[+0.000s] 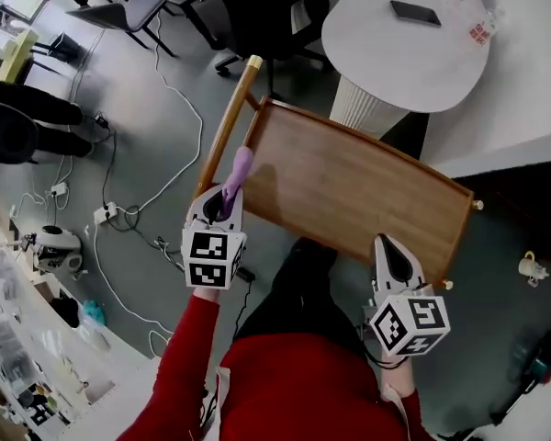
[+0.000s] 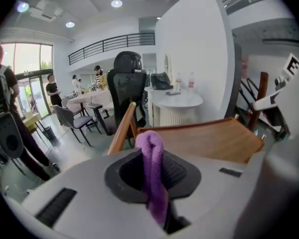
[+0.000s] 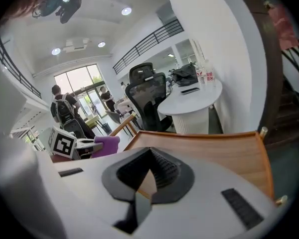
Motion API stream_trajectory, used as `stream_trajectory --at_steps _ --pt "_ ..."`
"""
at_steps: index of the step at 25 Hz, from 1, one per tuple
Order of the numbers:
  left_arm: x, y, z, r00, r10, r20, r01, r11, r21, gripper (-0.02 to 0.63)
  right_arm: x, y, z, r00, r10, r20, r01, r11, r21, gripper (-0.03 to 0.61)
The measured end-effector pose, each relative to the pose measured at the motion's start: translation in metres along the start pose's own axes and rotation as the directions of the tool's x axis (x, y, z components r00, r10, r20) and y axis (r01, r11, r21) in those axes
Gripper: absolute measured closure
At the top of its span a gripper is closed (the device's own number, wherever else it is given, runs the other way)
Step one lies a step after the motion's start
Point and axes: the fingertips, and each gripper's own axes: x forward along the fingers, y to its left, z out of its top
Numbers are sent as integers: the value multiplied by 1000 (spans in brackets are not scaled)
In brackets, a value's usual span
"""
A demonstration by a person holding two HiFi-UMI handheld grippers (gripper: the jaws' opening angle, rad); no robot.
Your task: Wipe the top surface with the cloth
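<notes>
Clearly the left tool is clamped on the purple cloth, which hangs at the left edge of the wooden trolley's top surface; the right tool is closed and empty by the near edge; wiping looks not yet begun; the next move calls for pressing the cloth flat onto the wood.

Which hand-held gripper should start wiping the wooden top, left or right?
Left. The left hand-held gripper is shut on the purple cloth, right by the wooden top's left edge. The right hand-held gripper is shut and empty.
</notes>
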Motion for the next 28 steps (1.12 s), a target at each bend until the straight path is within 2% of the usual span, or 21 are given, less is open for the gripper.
stream_trajectory --at_steps 4,7,9,11,13,15,17,18,20,23,25,27,28 --pt "1 11 -37 994 62 -94 -62 998 3 565 6 9 -4 999 15 -30 -16 1000 -16 575" --pt "15 4 -56 988 38 -146 -40 999 -10 565 4 8 -8 999 -12 -32 12 1000 6 575" --pt "26 -8 -67 984 -21 -178 19 1000 -12 565 -2 6 -15 998 -51 -26 52 998 32 575" --pt "38 -32 -74 973 -111 -204 110 994 -16 565 -12 -2 -23 994 -105 -21 107 992 62 575" --pt "49 -66 -77 951 -210 -227 213 977 -11 565 -24 -12 -31 986 -166 -17 167 982 92 575" --pt "55 -108 -76 918 -314 -240 322 947 -6 565 -39 -23 -39 973 -229 -12 229 964 133 575" --pt "58 -158 -73 868 -427 -253 441 897 -2 565 -56 -35 -52 954 -301 -5 296 935 193 575" --pt "60 -185 -72 834 -484 -265 503 864 6 565 -65 -43 -61 940 -342 0 333 915 230 575" --pt "67 -245 -75 758 -582 -296 617 786 34 565 -83 -64 -81 906 -424 8 402 864 304 575" --pt "73 -338 -83 649 -680 -340 737 674 57 565 -113 -98 -114 857 -515 0 474 788 394 575" --pt "65 -396 -85 570 -735 -366 806 586 79 565 -137 -109 -132 816 -578 -12 519 723 456 575" --pt "49 -445 -85 490 -780 -389 866 486 117 565 -160 -109 -147 768 -640 -23 557 650 517 575" --pt "41 -465 -85 458 -796 -396 886 444 131 565 -170 -107 -154 748 -664 -27 569 619 541 575"
